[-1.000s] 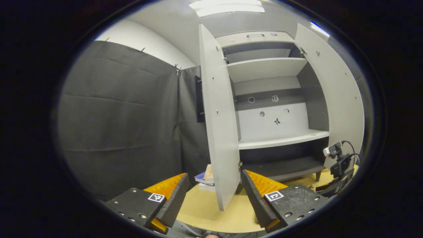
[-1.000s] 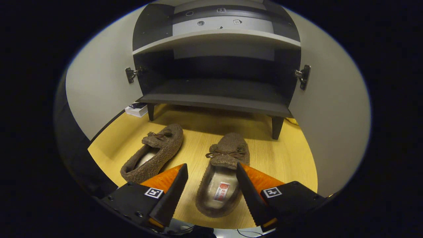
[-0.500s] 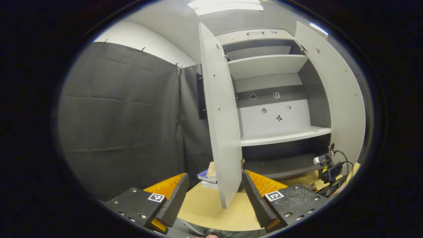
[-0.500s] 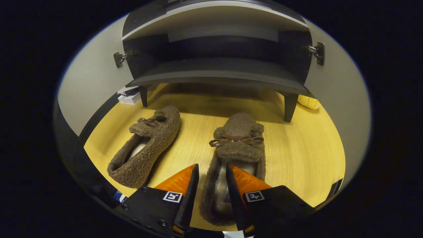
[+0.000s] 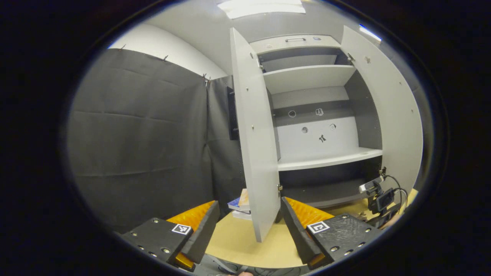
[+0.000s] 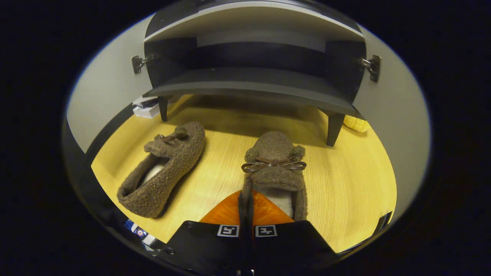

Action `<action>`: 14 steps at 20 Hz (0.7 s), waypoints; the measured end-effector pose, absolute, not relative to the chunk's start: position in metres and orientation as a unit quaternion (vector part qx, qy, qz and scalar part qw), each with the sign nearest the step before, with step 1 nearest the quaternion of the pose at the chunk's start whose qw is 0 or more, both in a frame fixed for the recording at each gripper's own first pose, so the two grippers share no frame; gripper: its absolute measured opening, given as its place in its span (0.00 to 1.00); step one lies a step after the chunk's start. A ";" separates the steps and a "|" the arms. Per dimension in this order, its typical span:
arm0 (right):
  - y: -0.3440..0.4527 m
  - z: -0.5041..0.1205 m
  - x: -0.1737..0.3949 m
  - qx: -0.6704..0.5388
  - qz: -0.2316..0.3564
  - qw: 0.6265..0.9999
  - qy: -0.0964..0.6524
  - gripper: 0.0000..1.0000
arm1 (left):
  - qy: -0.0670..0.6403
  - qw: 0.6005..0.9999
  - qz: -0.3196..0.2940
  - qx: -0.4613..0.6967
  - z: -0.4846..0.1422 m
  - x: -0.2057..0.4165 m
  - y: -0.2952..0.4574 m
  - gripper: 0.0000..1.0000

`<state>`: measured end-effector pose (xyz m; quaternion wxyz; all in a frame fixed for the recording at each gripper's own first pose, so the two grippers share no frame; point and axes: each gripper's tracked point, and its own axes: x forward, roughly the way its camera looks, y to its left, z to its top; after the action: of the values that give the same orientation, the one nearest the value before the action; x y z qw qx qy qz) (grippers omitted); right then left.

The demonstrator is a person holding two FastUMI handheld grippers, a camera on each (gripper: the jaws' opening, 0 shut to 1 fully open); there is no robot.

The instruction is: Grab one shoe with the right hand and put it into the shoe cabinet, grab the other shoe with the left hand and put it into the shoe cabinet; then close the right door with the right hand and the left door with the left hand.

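Slipper time: the fuzzy brown slipper with the thin brown bow is sitting on the yellow wood-grain floor, toe aiming at the cabinet, and the right tool is pinching the left wall of its heel opening, fingers drawn together with only that fuzzy edge between them. Its mate, the second fuzzy brown slipper, is lying well apart to the left, angled, white lining showing, nothing touching it.

Just beyond both toes, the dark grey bottom shelf of the shoe cabinet is standing on short dark legs, and both pale grey doors are hanging wide, metal hinges catching the light. A small stack of white boxes is resting by the left leg, and something yellow is peeking out behind the right one.

Over in the left gripper view, the left tool is hovering with its fingers spread apart, gripping nothing, looking up at the tall left door edge-on, the pale shelves behind it, and the right door swung out. Black cloth wall is filling the left side, and a small camera on a black mount is sitting low at the right.
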<state>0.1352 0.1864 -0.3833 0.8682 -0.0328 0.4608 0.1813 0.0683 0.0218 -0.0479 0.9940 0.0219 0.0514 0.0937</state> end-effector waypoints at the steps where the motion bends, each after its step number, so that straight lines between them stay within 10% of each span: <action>1: 0.184 -0.377 0.135 -0.029 0.183 0.870 0.457 0.00 | 0.050 0.994 0.090 0.020 -0.047 0.068 0.020 1.00; 14: 0.171 -0.255 0.158 0.032 0.183 0.910 0.371 0.01 | 0.023 0.999 0.032 0.004 -0.032 0.074 -0.018 0.93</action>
<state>0.1583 0.1707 -0.2554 0.9098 0.0323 0.3711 0.1831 0.0744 -0.0175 -0.0320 0.9992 0.0043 0.0227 0.0320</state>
